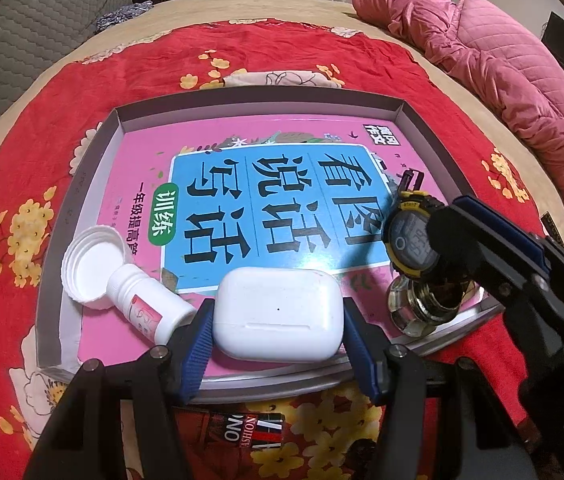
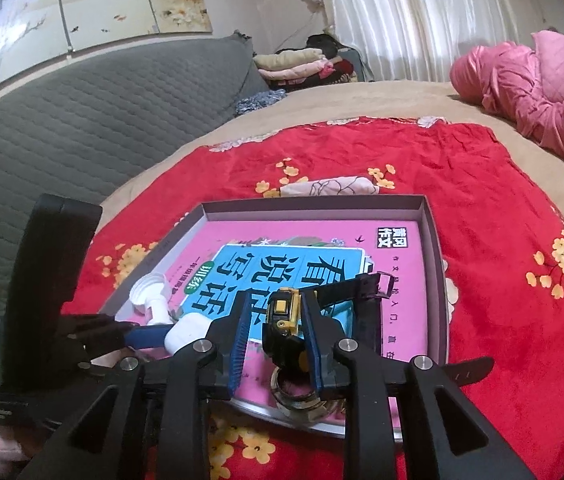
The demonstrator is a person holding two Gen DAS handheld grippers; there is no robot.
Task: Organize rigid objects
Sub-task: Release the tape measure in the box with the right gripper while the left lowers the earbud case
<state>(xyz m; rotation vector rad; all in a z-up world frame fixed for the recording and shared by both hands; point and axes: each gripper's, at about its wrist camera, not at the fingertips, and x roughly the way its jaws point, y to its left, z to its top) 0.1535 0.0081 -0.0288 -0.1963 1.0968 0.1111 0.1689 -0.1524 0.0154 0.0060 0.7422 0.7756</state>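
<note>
A shallow grey tray point(image 1: 120, 120) lies on a red floral cloth with a pink and blue book point(image 1: 282, 200) inside it. On the book's near edge sits a white earbud case point(image 1: 278, 316), and my left gripper point(image 1: 278, 304) is shut on its two sides. My right gripper point(image 2: 278, 300) stands open around a yellow and black watch point(image 2: 284, 320). The watch leans on the right pad, with a gap to the left pad, and it rests on a small glass jar point(image 1: 422, 304). A white bottle point(image 1: 150, 300) lies on its side next to its cap point(image 1: 98, 268).
The red cloth point(image 1: 22, 160) covers a tan bed. A pink quilted jacket point(image 1: 502, 60) lies at the far right. A grey quilted sofa point(image 2: 82, 120) and folded clothes point(image 2: 298, 64) stand at the back. A printed packet point(image 1: 242, 436) shows under the tray's near edge.
</note>
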